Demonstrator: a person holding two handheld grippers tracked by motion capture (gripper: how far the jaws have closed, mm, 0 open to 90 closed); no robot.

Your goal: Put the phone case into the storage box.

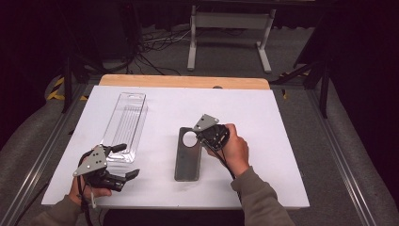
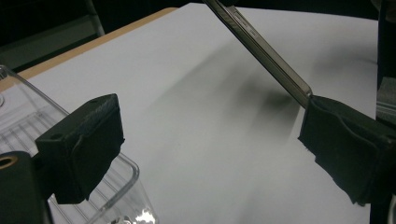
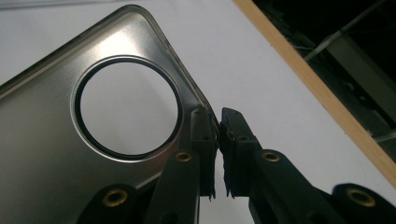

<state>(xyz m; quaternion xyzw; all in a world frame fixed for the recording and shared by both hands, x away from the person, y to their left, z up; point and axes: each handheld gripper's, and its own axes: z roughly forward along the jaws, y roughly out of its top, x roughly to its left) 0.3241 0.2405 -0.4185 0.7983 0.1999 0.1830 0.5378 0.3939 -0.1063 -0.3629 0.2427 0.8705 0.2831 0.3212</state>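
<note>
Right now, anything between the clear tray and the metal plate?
Nothing: bare white tabletop separates the clear tray from the metal plate, as the high view shows.

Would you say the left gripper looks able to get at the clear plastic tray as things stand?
Probably yes. The left gripper stands open right beside the clear plastic tray, nothing lying between them. The right gripper is shut on the metal plate, well off to the side.

On your worktop (image 1: 263,122) the plastic case (image 1: 126,123) lies left of the metal plate (image 1: 187,157), well apart, nearer the far edge.
</note>
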